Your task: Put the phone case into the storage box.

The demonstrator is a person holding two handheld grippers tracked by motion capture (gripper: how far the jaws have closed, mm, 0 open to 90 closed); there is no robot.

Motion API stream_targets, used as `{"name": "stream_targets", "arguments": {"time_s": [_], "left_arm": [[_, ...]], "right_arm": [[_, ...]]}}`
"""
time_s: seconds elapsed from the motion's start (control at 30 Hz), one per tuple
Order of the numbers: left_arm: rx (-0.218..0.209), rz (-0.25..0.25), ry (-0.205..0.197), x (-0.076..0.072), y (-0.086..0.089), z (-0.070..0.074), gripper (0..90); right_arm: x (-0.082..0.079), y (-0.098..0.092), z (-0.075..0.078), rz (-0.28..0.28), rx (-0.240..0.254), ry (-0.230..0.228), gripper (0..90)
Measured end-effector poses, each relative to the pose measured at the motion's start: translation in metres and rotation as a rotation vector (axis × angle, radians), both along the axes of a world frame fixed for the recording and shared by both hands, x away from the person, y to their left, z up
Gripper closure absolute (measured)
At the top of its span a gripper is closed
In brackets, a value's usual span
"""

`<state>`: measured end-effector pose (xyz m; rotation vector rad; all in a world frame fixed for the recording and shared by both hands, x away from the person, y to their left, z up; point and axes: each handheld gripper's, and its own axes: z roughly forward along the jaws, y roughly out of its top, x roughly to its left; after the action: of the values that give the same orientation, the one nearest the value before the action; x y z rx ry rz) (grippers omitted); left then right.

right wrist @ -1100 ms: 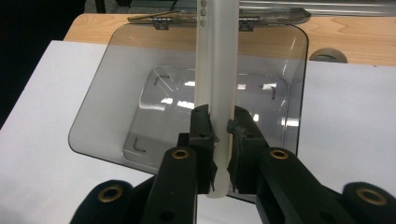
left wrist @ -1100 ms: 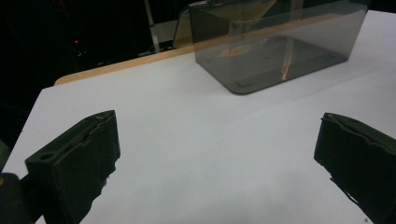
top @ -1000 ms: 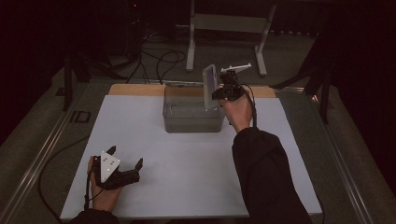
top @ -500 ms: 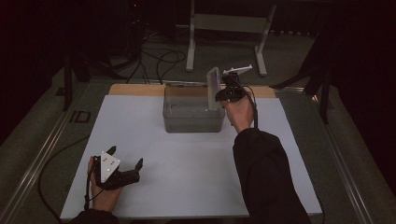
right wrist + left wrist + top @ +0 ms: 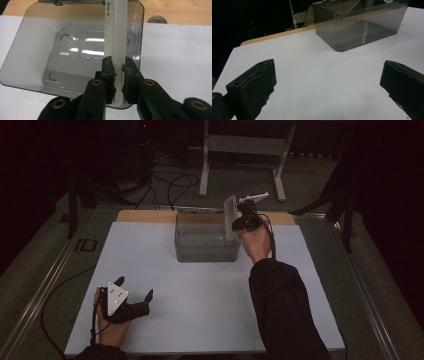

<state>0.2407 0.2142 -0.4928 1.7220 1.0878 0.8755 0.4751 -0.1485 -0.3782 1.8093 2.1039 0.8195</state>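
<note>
The bench point(image 5: 200, 320) in front of me is covered by a big white sheet, with a strip of bare wood showing along its far edge. On the far middle of that sheet stands a clear, smoky-grey plastic box point(image 5: 205, 245), open at the top; in my left tool's view the same box point(image 5: 362, 32) sits well ahead, up and to the right, and its inside is bare.

My right arm, in a dark sleeve, reaches forward to the right end of the box. My right tool point(image 5: 239, 222) is clenched on the pale, translucent lid point(image 5: 230, 217), which stands on edge, nearly upright, over the right-hand rim of the box. From the right tool's own camera, the lid point(image 5: 116, 37) runs away from me as a narrow whitish strip above the box point(image 5: 50, 62), and my right tool point(image 5: 118, 72) has one black pad pressed against each face of it near its lower end. Whether the lid's far end touches the rim I cannot tell.

My left tool point(image 5: 134, 299) rests low at the near left part of the bench, held in my left hand point(image 5: 111, 327), well apart from the box. It is released: its two black pads point(image 5: 254, 85) stand wide, with white bench between them.
</note>
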Motion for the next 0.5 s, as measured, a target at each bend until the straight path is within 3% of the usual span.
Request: {"name": "stream_targets", "arguments": {"time_s": [0.5], "left_arm": [[-0.002,0.001,-0.002,-0.0001,0.0001,0.0001,1.2]], "right_arm": [[0.0024,0.0037,-0.0081,-0.003,-0.012,0.014,81.7]]}}
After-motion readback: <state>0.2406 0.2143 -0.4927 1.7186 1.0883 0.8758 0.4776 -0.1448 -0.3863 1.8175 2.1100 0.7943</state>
